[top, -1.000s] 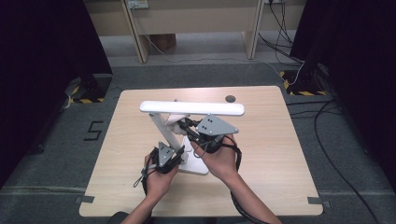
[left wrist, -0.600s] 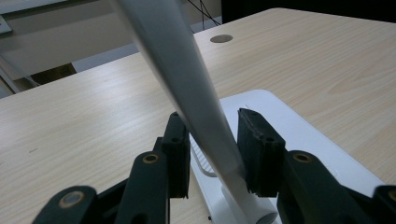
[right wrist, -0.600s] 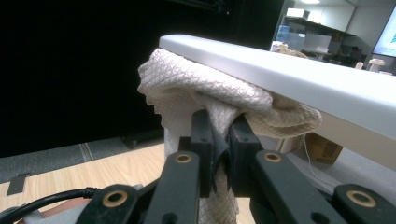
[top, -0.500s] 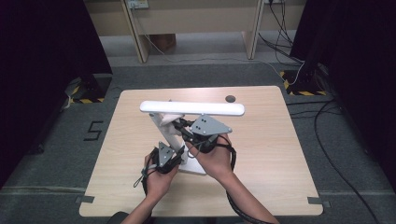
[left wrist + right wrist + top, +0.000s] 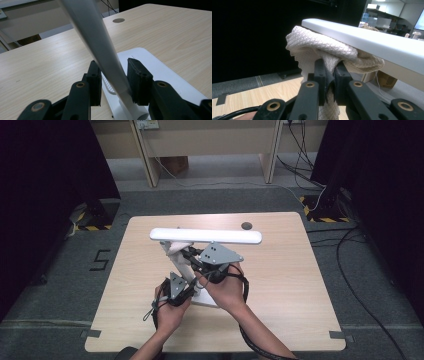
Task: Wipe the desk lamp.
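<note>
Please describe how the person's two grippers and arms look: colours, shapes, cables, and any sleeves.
Both the left gripper and the right gripper are black, each topped by a grey three-cornered plate with small dark holes. Their fingers are flat black blocks on linked black bars with brass-coloured pivot pins. A black cable trails from each gripper. The forearms are bare, with no sleeves visible.

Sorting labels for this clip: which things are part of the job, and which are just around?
In use: desk lamp, cloth, left gripper around the lamp's arm, right gripper pinching the cloth.
Just around: table, cardboard box, floor cables.
</note>
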A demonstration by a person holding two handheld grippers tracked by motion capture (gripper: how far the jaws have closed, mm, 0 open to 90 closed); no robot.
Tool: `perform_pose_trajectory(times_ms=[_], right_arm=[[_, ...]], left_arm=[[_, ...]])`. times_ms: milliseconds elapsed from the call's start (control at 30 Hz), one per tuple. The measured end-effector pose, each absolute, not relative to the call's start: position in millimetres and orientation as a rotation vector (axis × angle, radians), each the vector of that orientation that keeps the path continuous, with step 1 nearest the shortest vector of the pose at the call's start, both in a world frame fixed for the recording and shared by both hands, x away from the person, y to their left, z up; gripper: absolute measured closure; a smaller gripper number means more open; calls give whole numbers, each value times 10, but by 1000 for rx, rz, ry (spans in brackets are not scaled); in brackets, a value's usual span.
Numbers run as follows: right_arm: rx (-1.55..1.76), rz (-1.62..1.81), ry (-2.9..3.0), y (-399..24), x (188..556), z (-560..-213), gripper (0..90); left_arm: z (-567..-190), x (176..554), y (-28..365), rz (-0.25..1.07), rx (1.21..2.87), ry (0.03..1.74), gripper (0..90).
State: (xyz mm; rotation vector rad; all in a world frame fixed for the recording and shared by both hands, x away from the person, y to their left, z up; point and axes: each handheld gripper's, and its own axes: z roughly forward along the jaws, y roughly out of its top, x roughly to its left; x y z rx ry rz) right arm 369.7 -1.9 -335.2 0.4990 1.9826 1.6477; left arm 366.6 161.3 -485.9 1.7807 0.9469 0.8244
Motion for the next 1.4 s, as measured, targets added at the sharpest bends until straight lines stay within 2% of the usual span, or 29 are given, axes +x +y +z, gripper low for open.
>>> perform_pose_trajectory(times_ms=[1400], right_arm=[[491, 1587, 1962, 207, 3714, -3392, 830]], left_arm=[[-4876, 3655, 1593, 852, 1791, 937, 637]])
